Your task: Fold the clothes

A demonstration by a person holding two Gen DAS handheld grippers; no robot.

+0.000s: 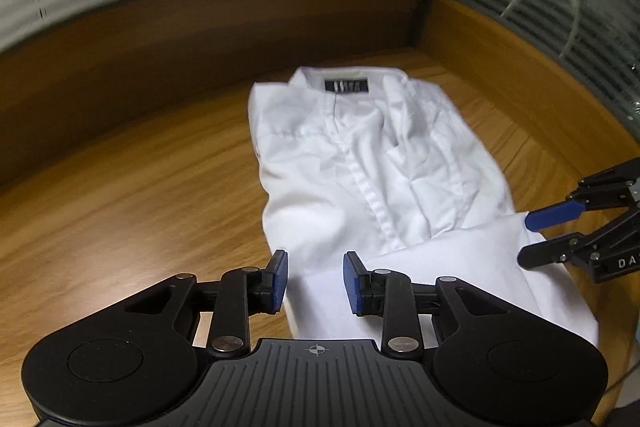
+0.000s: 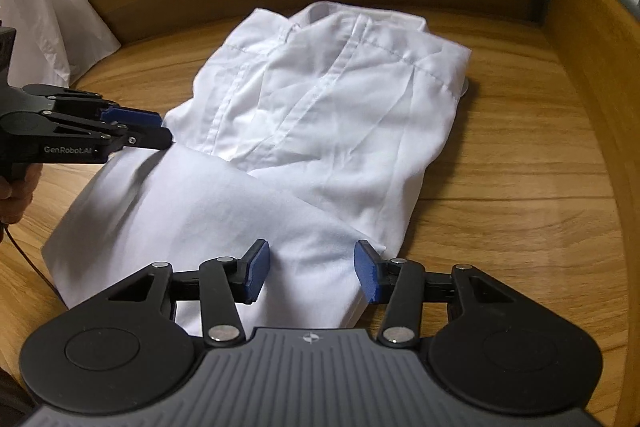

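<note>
Your left tongs [image 1: 315,281] hang open over the near folded hem of the white shirt [image 1: 360,163], pads off the cloth. Your right tongs [image 2: 312,273] also open, straddling the hem's other corner, nothing gripped. Shirt lies partly folded on the wooden table [image 2: 520,187], bottom flipped up over the front, collar at the far end by the wooden partition [image 1: 200,23].
</note>
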